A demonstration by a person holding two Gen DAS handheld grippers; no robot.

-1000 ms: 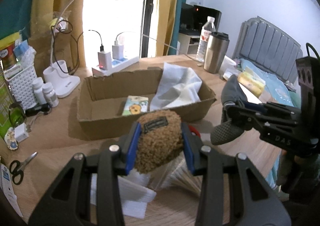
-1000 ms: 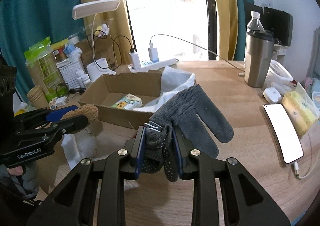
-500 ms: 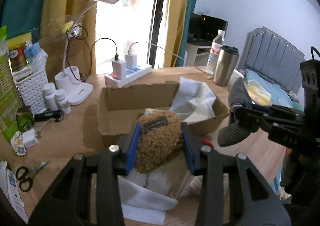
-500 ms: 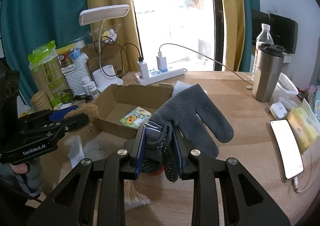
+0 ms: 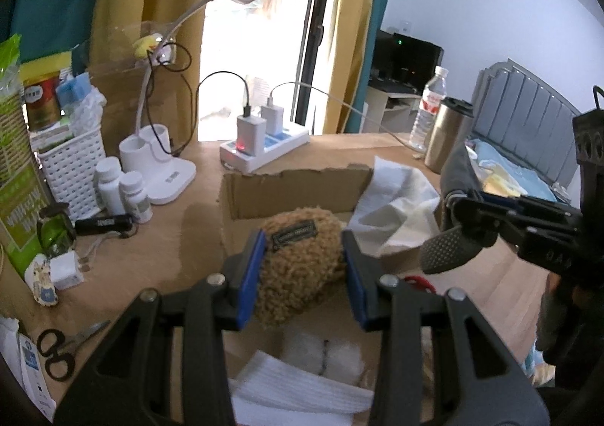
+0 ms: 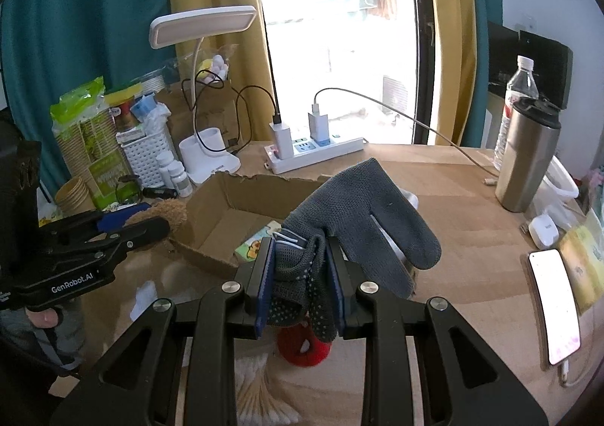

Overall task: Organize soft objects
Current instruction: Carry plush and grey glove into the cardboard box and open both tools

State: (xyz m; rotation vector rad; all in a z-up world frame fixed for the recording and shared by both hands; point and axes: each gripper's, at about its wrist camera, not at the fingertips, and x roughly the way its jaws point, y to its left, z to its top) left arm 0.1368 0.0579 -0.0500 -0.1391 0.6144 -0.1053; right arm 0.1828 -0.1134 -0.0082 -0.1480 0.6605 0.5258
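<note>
My left gripper [image 5: 302,271] is shut on a brown fuzzy plush pouch [image 5: 298,263] and holds it in the air just before the near wall of the open cardboard box [image 5: 294,182]. My right gripper [image 6: 302,286] is shut on a grey knit glove [image 6: 355,222], raised above the table to the right of the box [image 6: 211,214]. A white cloth [image 5: 396,211] drapes over the box's right end. A small printed packet [image 6: 253,245] lies inside. The right gripper with the glove [image 5: 453,248] shows at the right of the left wrist view.
White pads [image 5: 321,354], cotton swabs [image 6: 260,392] and a red ring [image 6: 302,346] lie on the table below the grippers. Behind the box are a power strip [image 5: 264,150], desk lamp [image 5: 162,165], white basket [image 5: 71,169] and pill bottles [image 5: 120,188]. Steel tumbler [image 6: 528,158] and phone [image 6: 555,301] are at right.
Both grippers have risen and drawn back a little from the box, each keeping its hold. The view now looks down over the box from higher up.
</note>
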